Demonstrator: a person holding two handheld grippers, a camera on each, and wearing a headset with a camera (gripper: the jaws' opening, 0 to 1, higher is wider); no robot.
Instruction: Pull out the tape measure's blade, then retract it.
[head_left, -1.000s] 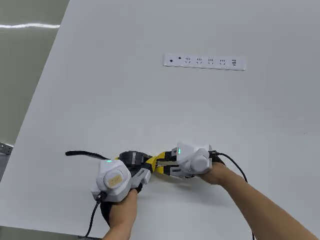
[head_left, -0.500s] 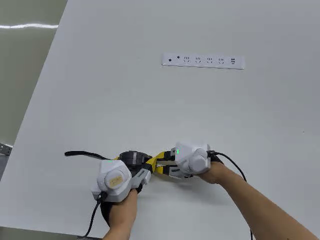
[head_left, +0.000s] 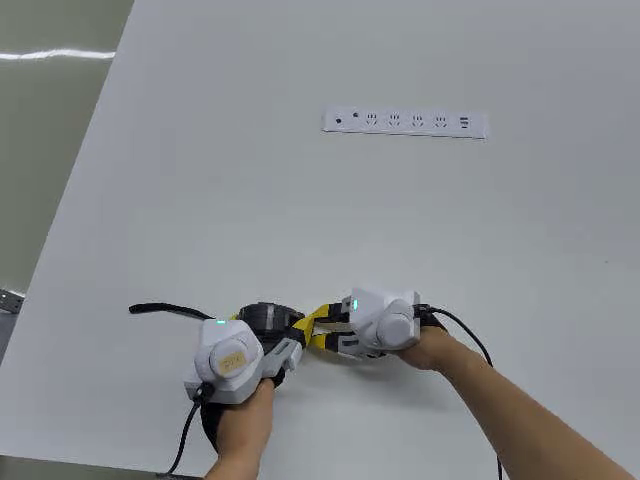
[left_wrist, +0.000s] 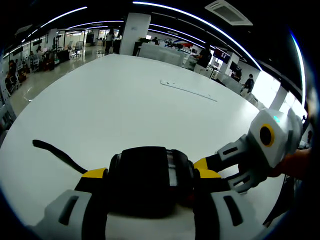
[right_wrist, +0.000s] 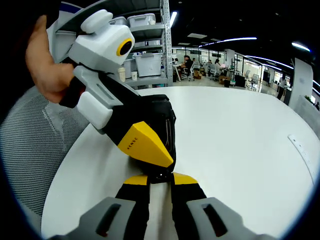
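left gripper (left_wrist: 150, 175): jaws clamped on black-and-yellow plastic tape measure (left_wrist: 145, 186), case sits between them. right gripper (right_wrist: 160, 181): jaws nearly together at case mouth, probably pinching blade tip (right_wrist: 160, 177), hard to see.

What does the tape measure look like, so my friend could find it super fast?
On the big white table, near the edge closest to the person, the left gripper and right gripper meet. The tape measure is the chunky black lump between the left gripper's jaws. Unlike the white grippers, it is dark and trails a thin black strap.
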